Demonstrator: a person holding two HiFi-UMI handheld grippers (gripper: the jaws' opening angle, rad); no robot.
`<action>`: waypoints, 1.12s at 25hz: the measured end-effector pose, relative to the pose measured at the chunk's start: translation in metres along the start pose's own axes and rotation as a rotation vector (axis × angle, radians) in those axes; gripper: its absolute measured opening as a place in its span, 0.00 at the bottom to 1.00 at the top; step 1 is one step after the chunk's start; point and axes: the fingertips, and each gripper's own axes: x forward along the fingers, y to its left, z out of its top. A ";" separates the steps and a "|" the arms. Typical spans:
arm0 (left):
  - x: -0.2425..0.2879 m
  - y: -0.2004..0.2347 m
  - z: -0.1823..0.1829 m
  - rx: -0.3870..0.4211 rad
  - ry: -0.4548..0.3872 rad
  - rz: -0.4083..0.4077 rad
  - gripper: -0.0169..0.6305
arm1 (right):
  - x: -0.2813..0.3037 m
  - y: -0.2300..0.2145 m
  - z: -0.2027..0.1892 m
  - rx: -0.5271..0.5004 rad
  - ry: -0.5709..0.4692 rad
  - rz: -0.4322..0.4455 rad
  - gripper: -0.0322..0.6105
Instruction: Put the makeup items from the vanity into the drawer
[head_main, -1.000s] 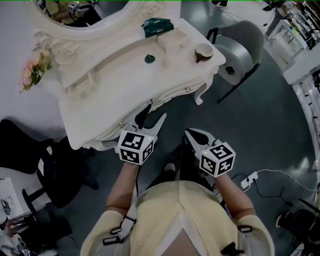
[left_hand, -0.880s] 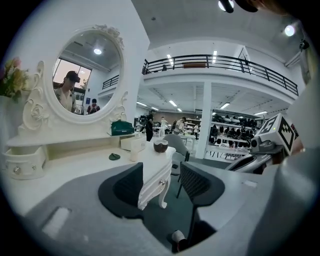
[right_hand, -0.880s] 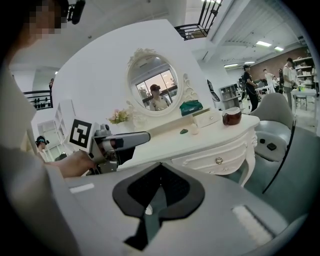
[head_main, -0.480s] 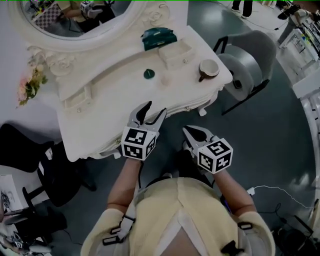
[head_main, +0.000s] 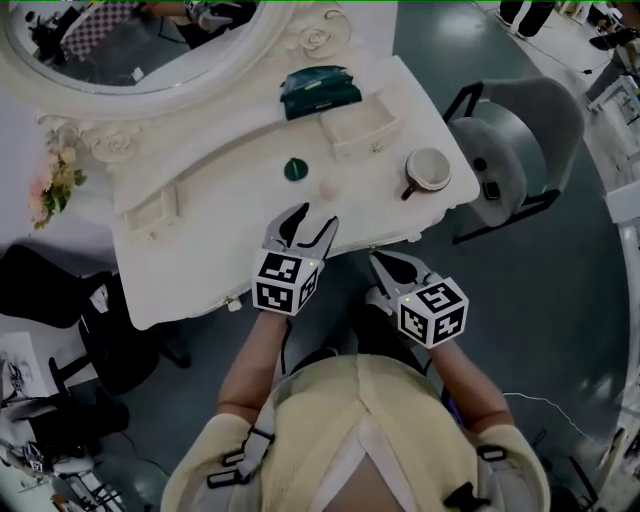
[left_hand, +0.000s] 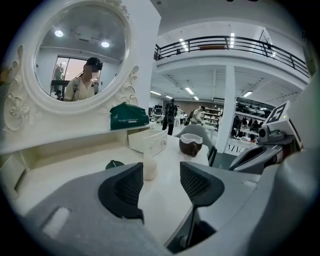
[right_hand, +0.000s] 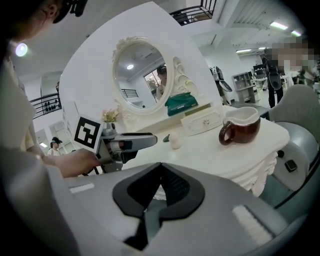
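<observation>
On the white vanity lie a dark green round compact and a small pale jar. My left gripper is open, its tips over the vanity's front edge, a short way in front of the jar. In the left gripper view the pale jar stands beyond the gap between the jaws, with the green compact to its left. My right gripper is shut and empty, below the table's front edge. The right gripper view shows its jaws closed together.
A small white drawer box, a green tissue box and a brown mug stand at the vanity's back and right. The oval mirror rises behind. A grey chair stands right of the table, a black chair at left.
My left gripper has moved forward from below the vanity's front edge to over its top, still open. The right gripper has crept up a little, still shut.
</observation>
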 end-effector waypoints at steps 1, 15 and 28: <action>0.006 0.002 0.000 -0.001 0.009 0.005 0.38 | 0.003 -0.005 0.002 0.001 0.006 0.006 0.05; 0.070 0.018 -0.006 -0.007 0.124 0.060 0.37 | 0.029 -0.053 0.009 0.054 0.071 0.077 0.05; 0.080 0.030 -0.003 0.072 0.173 0.166 0.20 | 0.035 -0.063 0.015 0.088 0.075 0.169 0.05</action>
